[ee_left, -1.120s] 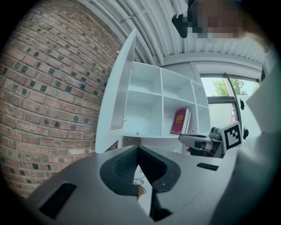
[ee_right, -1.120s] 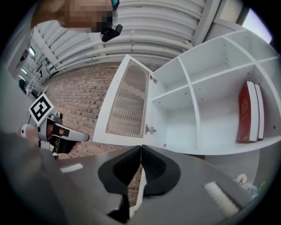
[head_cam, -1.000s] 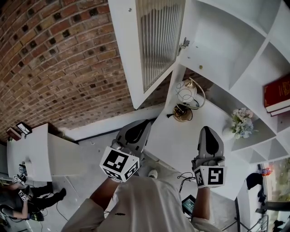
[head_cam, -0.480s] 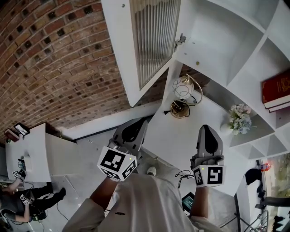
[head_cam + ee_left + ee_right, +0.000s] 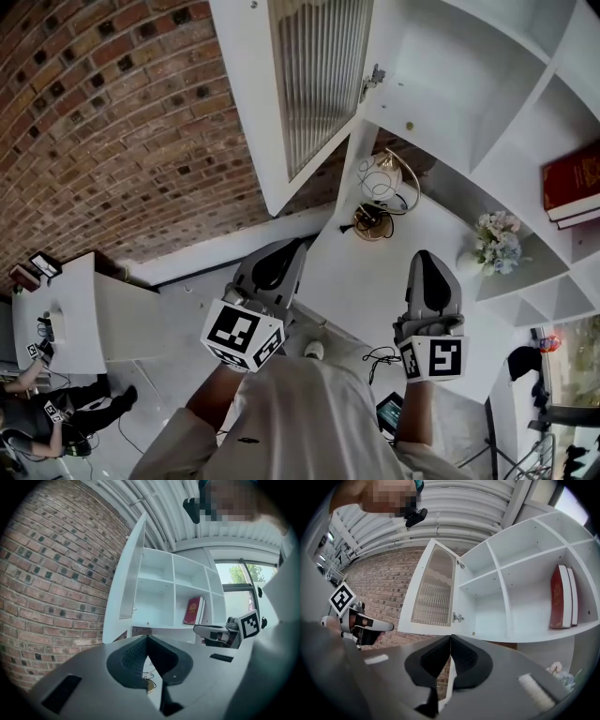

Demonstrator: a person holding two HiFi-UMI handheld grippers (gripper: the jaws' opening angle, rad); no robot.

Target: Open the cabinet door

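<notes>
Jaws on both sides are clenched flat together with nothing between them. Each gripper view shows the dark pads meeting in one thin line, so neither the left gripper (image 5: 289, 247) nor the right gripper (image 5: 427, 257) has a grip on anything.

As for the job, we reckon it's basically done. The cabinet door (image 5: 314, 89), the one with the ribbed glass panel, stands swung wide out from the white cabinet (image 5: 441, 84), its free edge over toward the brick wall (image 5: 122, 122). You can see its hinge (image 5: 457, 617) exposed on the inner edge. The compartment behind it is fully in sight and looks bare.

Both grippers sit low, down near our body over the front of the desk (image 5: 370, 281). They're well apart from the door and touching nothing. From the left gripper view the door is seen nearly edge-on, which fits a door that's opened a long way.

Other bits are a red book (image 5: 574, 187) in a compartment off to the right, plus a gold wire lamp (image 5: 380, 202) and some flowers (image 5: 495, 246) on the desk. None of them are in the way.

What's left? Honestly not much that we can see. Maybe the door could go a touch wider, but we'd call it open.
</notes>
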